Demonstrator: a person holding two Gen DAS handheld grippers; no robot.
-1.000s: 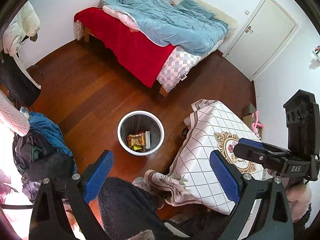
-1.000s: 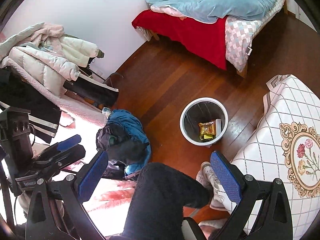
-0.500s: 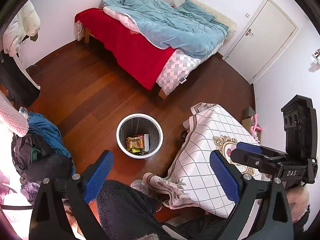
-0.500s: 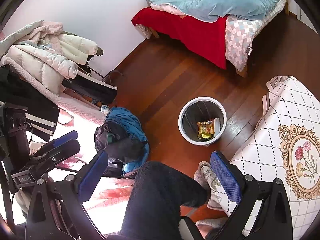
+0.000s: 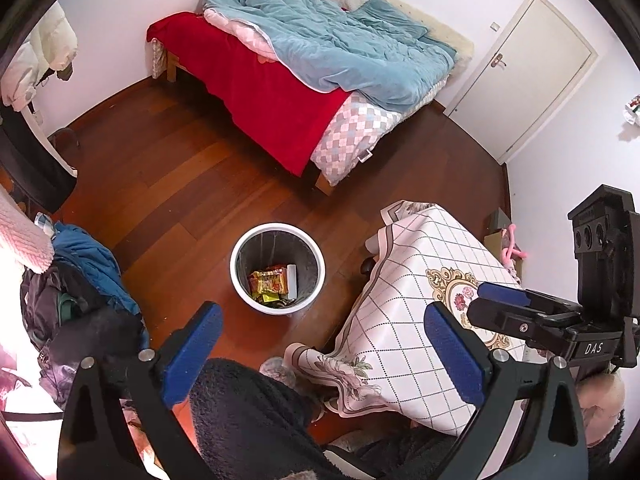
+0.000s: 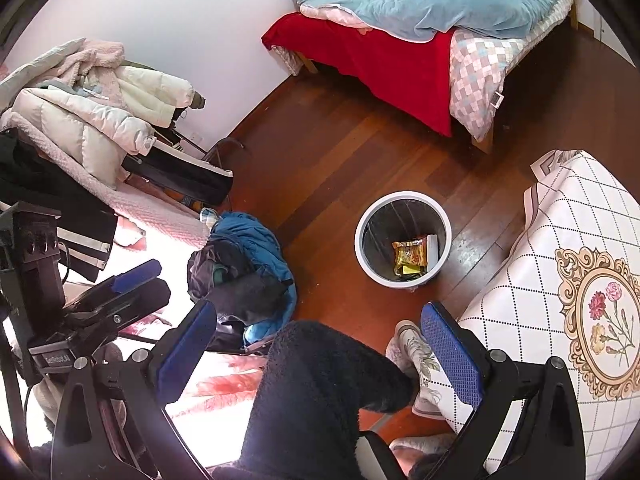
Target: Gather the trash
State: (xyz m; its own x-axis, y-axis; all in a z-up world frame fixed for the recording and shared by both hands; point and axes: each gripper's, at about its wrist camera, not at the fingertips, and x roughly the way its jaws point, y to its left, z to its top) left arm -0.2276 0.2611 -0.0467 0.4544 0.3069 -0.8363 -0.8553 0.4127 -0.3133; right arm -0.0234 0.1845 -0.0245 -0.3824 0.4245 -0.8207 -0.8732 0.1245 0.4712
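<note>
Gaping empty, both hand-held grippers (image 5: 322,348) (image 6: 320,346)

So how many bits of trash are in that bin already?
3 that I can make out in the white bin: an orange-yellow snack wrapper, a pale flat box beside it, a yellow scrap underneath. More may be hidden.

Glossy reddish wood floor (image 5: 168,184), smooth white plastic bin (image 5: 256,304) with dark matt inside, shiny foil wrapper (image 5: 269,282), patterned tablecloth (image 5: 408,320), rumpled cloth quilt (image 5: 344,52)

One bin (image 5: 276,308), perhaps three wrappers (image 5: 269,282) inside, one bed (image 5: 280,80), one table (image 5: 420,320)
</note>
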